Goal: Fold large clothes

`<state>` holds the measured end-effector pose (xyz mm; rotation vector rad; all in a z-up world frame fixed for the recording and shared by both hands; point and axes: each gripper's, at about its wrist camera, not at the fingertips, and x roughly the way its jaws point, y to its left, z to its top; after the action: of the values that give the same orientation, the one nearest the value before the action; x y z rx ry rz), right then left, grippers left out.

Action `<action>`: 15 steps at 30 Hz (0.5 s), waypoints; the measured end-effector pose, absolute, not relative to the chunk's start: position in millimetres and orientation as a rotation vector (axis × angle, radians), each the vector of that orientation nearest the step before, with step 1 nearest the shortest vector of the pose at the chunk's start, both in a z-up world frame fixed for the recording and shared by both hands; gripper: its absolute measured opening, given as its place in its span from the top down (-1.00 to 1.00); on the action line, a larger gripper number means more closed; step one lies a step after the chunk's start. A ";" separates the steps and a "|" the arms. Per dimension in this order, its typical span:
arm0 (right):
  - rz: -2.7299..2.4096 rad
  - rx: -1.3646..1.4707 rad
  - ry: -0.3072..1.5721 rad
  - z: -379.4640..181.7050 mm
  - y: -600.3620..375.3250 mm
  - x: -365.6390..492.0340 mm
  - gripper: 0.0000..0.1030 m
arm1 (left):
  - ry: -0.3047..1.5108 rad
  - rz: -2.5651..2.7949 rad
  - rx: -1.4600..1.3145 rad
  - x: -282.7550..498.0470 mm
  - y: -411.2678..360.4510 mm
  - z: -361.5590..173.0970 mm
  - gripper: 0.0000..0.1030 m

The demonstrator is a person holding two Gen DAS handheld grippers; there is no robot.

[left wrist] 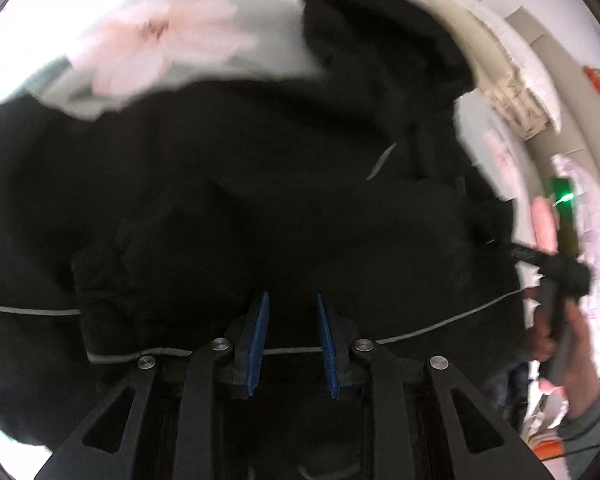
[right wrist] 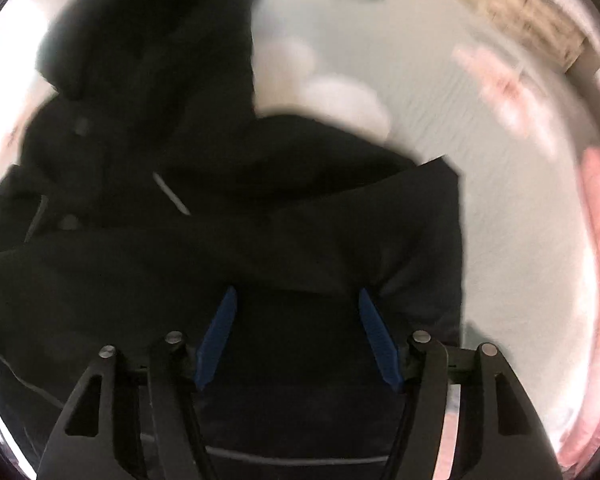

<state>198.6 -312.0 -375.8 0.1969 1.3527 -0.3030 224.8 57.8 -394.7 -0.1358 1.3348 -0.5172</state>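
Left wrist view is showing me a black jacket [left wrist: 260,200] spread over a pale floral bedsheet [left wrist: 160,40], with its hood [left wrist: 380,40] lying toward the far side. I am holding the left gripper [left wrist: 292,300] just above the dark cloth, its blue pads [left wrist: 260,320] standing a narrow gap apart. A thin grey trim line [left wrist: 440,326] is running across behind them, but nothing looks pinched between the pads, so I am reading this gripper as slightly open and empty. At the right edge, a hand [left wrist: 556,332] in a grey-green sleeve is gripping the handle of the other tool.

Right wrist view is looking down on the same jacket [right wrist: 220,240], where a folded flap with a sharp corner [right wrist: 440,176] is lying across the body. The right gripper [right wrist: 296,300] is standing about half open over the fabric, and I am seeing no cloth caught between its pads. Both pictures are blurred.

I am judging that I am positioning for the next grasp along the near edge. To do it well, I am aiming each gripper at the hem itself and not at loose bulk, so both layers come up together. I am keeping the two grasp points level along the trim, well apart from each other, so the fold lands straight. Thick padding may slip from a shallow pinch, so I am planning a deep bite.
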 end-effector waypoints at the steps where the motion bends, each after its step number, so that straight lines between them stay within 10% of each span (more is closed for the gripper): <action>1: -0.293 0.209 1.346 -377.3 -314.0 199.1 -0.34 | 1.326 -0.526 -0.169 224.3 62.2 -396.2 0.52; 15: -0.139 0.082 1.296 -319.3 -238.8 162.5 -0.36 | 1.279 -0.423 -0.249 185.6 133.0 -344.7 0.42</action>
<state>162.5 -238.8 -319.3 0.0825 1.2960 -0.1393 185.6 133.0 -344.7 -0.2488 1.2790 -0.4231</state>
